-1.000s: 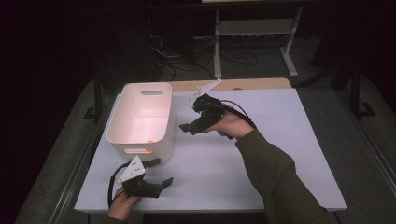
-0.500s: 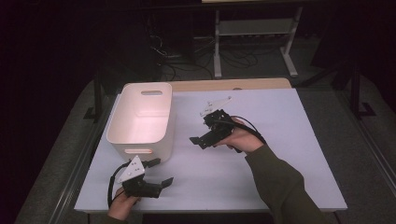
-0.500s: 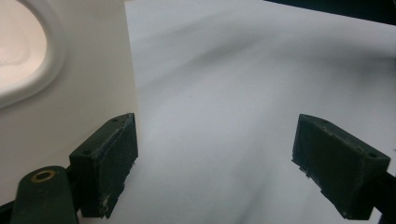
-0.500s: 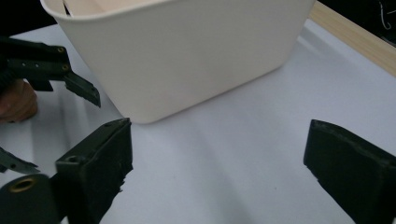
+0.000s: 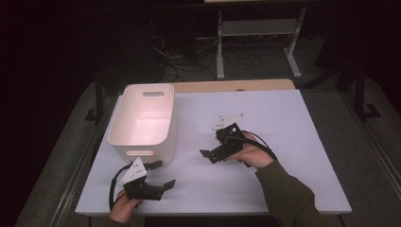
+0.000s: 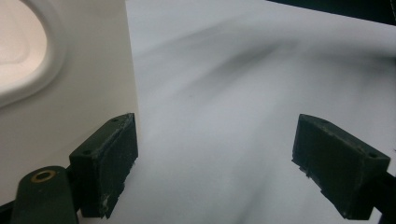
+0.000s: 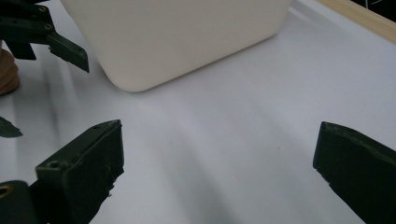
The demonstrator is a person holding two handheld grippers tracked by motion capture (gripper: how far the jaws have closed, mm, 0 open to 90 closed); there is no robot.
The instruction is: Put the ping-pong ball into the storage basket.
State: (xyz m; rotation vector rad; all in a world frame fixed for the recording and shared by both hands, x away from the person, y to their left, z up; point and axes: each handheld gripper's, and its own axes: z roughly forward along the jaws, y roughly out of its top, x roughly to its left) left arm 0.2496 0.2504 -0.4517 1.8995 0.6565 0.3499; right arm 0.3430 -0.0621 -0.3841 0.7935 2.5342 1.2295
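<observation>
A white plastic bin (image 5: 142,120) with a handle slot stands on the left half of the white table (image 5: 293,123); its inside looks empty. My left gripper (image 5: 164,173) rests low at the table's front edge, just in front of the bin, jaws open. In the left gripper view the bin's wall (image 6: 60,93) is right beside the left jaw, and bare table lies across my left gripper (image 6: 215,154). My right gripper (image 5: 211,144) is near the table's middle, right of the bin and pointing at it. It (image 7: 219,158) is open and empty, with the bin (image 7: 187,37) ahead.
A wooden strip (image 5: 231,86) runs along the table's far edge. Beyond it stand a metal rack (image 5: 255,33) and cables on a dark floor. In the right gripper view, one of the left gripper's fingers (image 7: 65,46) and a hand (image 7: 7,70) appear at the left.
My right gripper has come back from beside the bin's far right rim, toward the person and down near the table's middle. The left gripper has stayed put.
</observation>
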